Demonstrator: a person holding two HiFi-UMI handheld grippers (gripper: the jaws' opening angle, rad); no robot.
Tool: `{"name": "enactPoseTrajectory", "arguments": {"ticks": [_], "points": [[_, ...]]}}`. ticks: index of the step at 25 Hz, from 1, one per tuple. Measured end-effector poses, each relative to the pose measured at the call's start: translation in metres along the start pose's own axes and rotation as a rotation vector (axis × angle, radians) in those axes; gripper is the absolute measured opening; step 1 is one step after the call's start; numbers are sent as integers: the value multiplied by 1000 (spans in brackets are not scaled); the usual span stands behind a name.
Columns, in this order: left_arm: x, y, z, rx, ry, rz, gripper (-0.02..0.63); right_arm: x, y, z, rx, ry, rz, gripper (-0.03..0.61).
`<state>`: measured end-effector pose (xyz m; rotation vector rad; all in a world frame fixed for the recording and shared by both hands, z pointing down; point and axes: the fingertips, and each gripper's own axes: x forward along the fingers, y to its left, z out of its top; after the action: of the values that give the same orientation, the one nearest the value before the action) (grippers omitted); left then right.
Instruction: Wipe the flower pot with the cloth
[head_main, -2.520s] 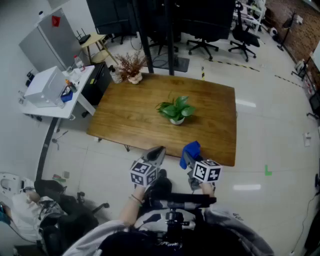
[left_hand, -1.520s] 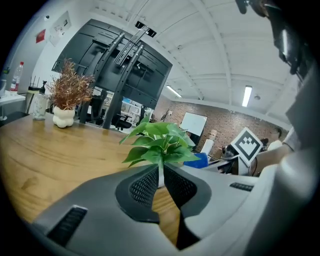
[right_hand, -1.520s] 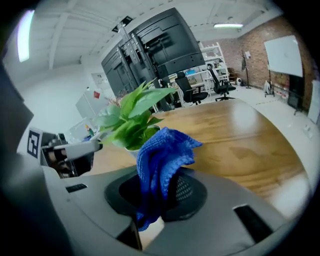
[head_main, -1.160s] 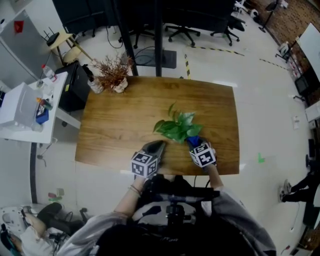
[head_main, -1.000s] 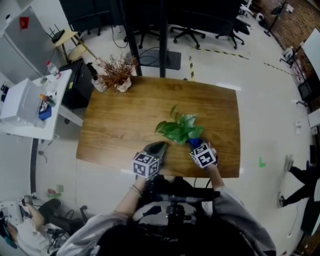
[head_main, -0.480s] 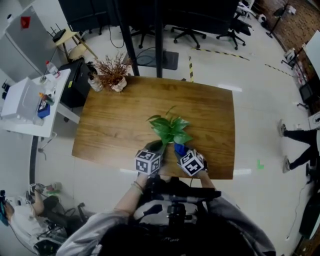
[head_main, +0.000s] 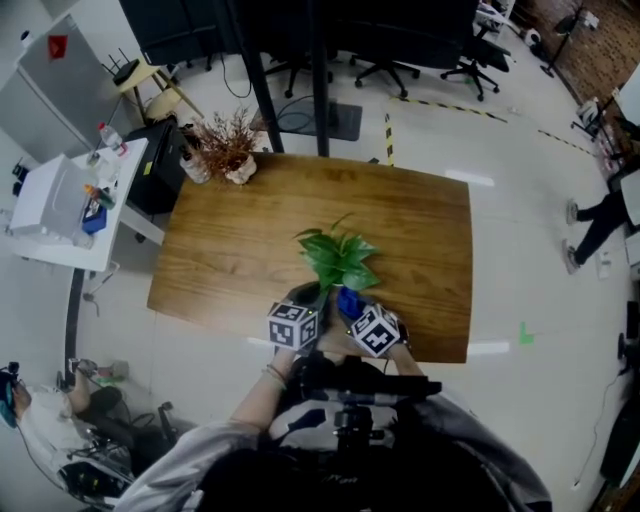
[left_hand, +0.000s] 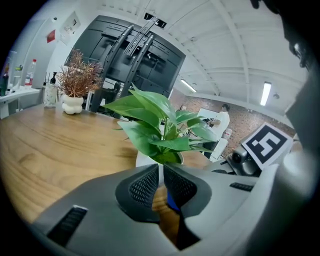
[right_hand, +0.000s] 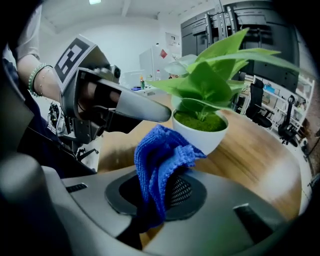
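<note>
A white flower pot (right_hand: 209, 136) with a green leafy plant (head_main: 338, 260) stands near the front edge of the wooden table (head_main: 240, 240). My right gripper (right_hand: 162, 192) is shut on a blue cloth (right_hand: 160, 157). The cloth's top presses against the pot's near side, and in the head view it shows just below the leaves (head_main: 348, 300). My left gripper (left_hand: 161, 182) is shut with nothing in it. Its tip (right_hand: 161, 115) reaches the pot's rim from the left. In the left gripper view the pot (left_hand: 144, 160) is right behind the jaws.
A dried plant in a white vase (head_main: 228, 150) stands at the table's far left corner. A white side table (head_main: 70, 200) with bottles is to the left, office chairs stand behind, and a person (head_main: 595, 215) walks at the right. The table's front edge is right under my grippers.
I have come up to the table and both grippers have reached the pot. In the last half second the right gripper with the cloth shifted slightly left, closer to the pot.
</note>
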<state>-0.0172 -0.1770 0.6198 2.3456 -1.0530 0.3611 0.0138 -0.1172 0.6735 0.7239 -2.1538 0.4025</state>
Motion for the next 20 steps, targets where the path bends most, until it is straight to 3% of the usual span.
{"name": "enactPoseTrajectory", "arguments": {"ticks": [6, 10, 13, 20], "points": [[-6, -1, -3, -18, 1, 17, 26, -28, -51, -24, 105, -13, -70, 71], [-9, 4, -6, -42, -10, 36, 26, -26, -93, -14, -39, -13, -138, 71], [-8, 6, -4, -55, -21, 46, 26, -19, -108, 5, -134, -35, -130, 71], [-3, 0, -6, -57, -14, 39, 26, -20, -84, 20, -204, -30, -84, 71]]}}
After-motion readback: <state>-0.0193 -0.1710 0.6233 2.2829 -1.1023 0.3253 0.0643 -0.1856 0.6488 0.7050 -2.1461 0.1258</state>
